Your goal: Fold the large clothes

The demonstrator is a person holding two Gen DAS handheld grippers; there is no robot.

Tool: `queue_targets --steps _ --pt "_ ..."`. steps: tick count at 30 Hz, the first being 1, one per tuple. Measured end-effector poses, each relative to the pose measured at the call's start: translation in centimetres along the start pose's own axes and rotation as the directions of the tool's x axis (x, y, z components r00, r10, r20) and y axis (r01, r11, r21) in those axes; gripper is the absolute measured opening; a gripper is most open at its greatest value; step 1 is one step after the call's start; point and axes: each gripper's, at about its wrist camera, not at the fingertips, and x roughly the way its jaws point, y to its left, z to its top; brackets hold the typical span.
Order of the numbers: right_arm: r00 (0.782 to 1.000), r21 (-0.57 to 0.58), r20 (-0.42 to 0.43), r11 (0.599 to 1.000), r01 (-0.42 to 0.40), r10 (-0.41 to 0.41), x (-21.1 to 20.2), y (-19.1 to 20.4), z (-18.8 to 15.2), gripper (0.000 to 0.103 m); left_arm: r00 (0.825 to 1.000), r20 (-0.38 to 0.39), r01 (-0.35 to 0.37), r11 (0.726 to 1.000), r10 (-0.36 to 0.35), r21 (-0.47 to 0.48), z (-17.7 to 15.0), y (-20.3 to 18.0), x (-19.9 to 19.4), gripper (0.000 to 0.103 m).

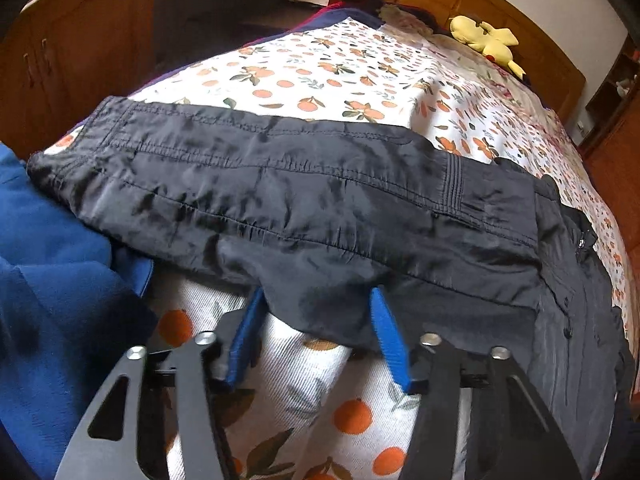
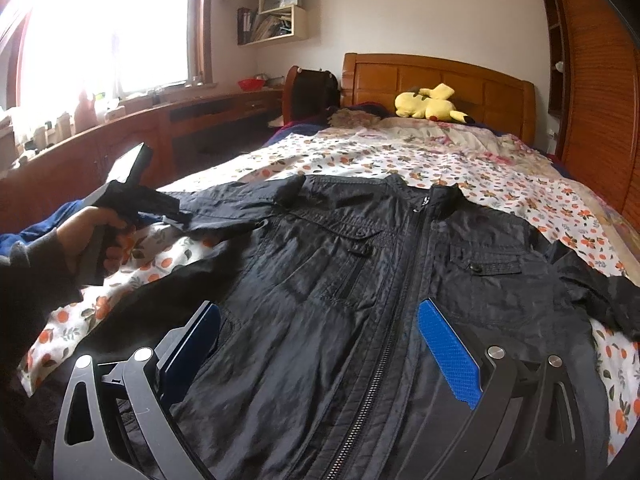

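A black jacket (image 2: 360,280) is spread front-up across the foot of a bed covered by an orange-print bedspread (image 2: 400,160), its zip closed to the collar; no brand or writing can be read on it. The left gripper (image 1: 318,300) is seen at the sleeve (image 1: 280,192), which is stretched sideways — the blue pads stand either side of a fold of the sleeve's hem without pressing it, so nothing is grasped. The right gripper (image 2: 320,320) hovers released above the jacket's chest, jaws wide. A blue garment (image 1: 52,280) lies beside the sleeve's cuff. Beyond the collar the bedspread lies open up to a yellow plush toy (image 2: 430,106) at the wooden headboard (image 2: 440,76).
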Motion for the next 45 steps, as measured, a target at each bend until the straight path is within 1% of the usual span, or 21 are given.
queue_targets --steps 1,3,6,8,9,12,16,19,21,26,28,31,33,34,36,37,38,39,41,43,45 --pt "1.000 0.004 0.003 1.000 0.001 -0.001 -0.2 -0.2 0.0 0.096 1.000 0.002 -0.010 1.000 0.010 0.006 0.1 -0.2 0.0 0.042" --pt "1.000 0.010 0.013 1.000 0.005 -0.005 -0.6 -0.4 0.2 0.096 0.999 0.006 -0.035 0.999 0.035 0.014 0.4 -0.6 0.0 0.015" --pt "1.000 0.017 0.029 1.000 0.008 -0.009 -1.1 -0.9 0.5 0.096 0.998 0.037 -0.041 0.999 0.041 0.015 0.8 -1.0 -1.0 0.008" --pt "0.999 0.022 0.034 1.000 0.009 -0.009 -1.2 -1.1 0.6 0.096 0.995 0.091 -0.050 0.997 0.045 0.051 0.9 -2.2 -2.8 0.004" --pt "0.999 0.027 0.037 1.000 0.009 -0.010 -1.4 -1.3 0.7 0.096 0.993 0.107 -0.049 0.997 0.042 0.064 0.9 -2.6 -3.4 0.004" --pt "0.999 0.035 0.044 0.999 0.012 -0.013 -1.8 -1.6 0.8 0.096 0.986 0.165 -0.054 0.988 0.029 0.147 0.5 -5.7 -6.1 0.003" --pt "0.997 0.046 0.063 0.999 0.029 -0.031 -2.6 -2.3 1.1 0.096 0.974 0.225 -0.031 0.960 -0.034 0.280 -1.1 -11.3 -9.6 0.003" --pt "0.996 0.064 0.079 0.997 0.045 -0.050 -3.3 -3.3 1.4 0.096 0.968 0.229 0.016 0.938 -0.102 0.347 -2.9 -14.9 -11.6 0.003" --pt "0.994 0.077 0.089 0.996 0.051 -0.057 -3.8 -3.9 1.5 0.096 0.966 0.231 0.020 0.923 -0.117 0.384 -4.0 -16.7 -12.3 0.003" --pt "0.990 0.085 0.110 0.994 0.074 -0.083 -4.6 -4.9 2.0 0.096 0.966 0.204 0.044 0.881 -0.157 0.472 -6.9 -20.7 -13.4 0.004" --pt "0.991 0.088 0.108 0.994 0.071 -0.080 -4.6 -5.3 1.9 0.096 0.967 0.198 0.038 0.865 -0.157 0.501 -8.1 -21.6 -13.4 0.004" --pt "0.992 0.089 0.095 0.994 0.071 -0.080 -4.2 -5.7 1.7 0.096 0.970 0.193 0.023 0.849 -0.146 0.528 -9.7 -22.0 -13.3 0.006" --pt "0.993 0.084 0.089 0.994 0.071 -0.079 -4.0 -5.8 1.5 0.096 0.973 0.181 0.026 0.840 -0.147 0.542 -10.8 -21.9 -13.3 0.008" --pt "0.993 0.081 0.086 0.994 0.071 -0.078 -3.9 -5.8 1.4 0.096 0.974 0.173 0.031 0.836 -0.149 0.548 -11.1 -21.6 -13.4 0.010" --pt "0.994 0.077 0.082 0.995 0.069 -0.075 -3.8 -5.8 1.3 0.096 0.971 0.168 0.051 0.826 -0.173 0.561 -11.9 -21.2 -13.8 0.023" --pt "0.994 0.076 0.080 0.995 0.068 -0.074 -3.7 -5.8 1.3 0.096 0.964 0.192 0.046 0.825 -0.185 0.563 -12.4 -20.9 -14.5 0.027" --pt "0.994 0.074 0.079 0.995 0.068 -0.074 -3.7 -5.8 1.2 0.096 0.954 0.231 0.029 0.829 -0.190 0.559 -12.6 -20.6 -15.3 0.036" --pt "0.994 0.072 0.078 0.995 0.068 -0.074 -3.6 -5.8 1.2 0.096 0.949 0.247 0.026 0.830 -0.196 0.557 -12.7 -20.5 -15.8 0.044" --pt "0.994 0.071 0.076 0.995 0.068 -0.074 -3.6 -5.8 1.1 0.096 0.938 0.267 0.040 0.832 -0.223 0.553 -12.6 -20.0 -17.0 0.049" --pt "0.995 0.071 0.071 0.995 0.068 -0.073 -3.5 -5.7 1.0 0.096 0.934 0.284 0.026 0.837 -0.215 0.547 -12.1 -19.6 -17.6 0.050" --pt "0.995 0.069 0.065 0.995 0.067 -0.072 -3.3 -5.6 0.9 0.096 0.935 0.292 0.015 0.846 -0.201 0.534 -11.2 -19.1 -17.8 0.051"
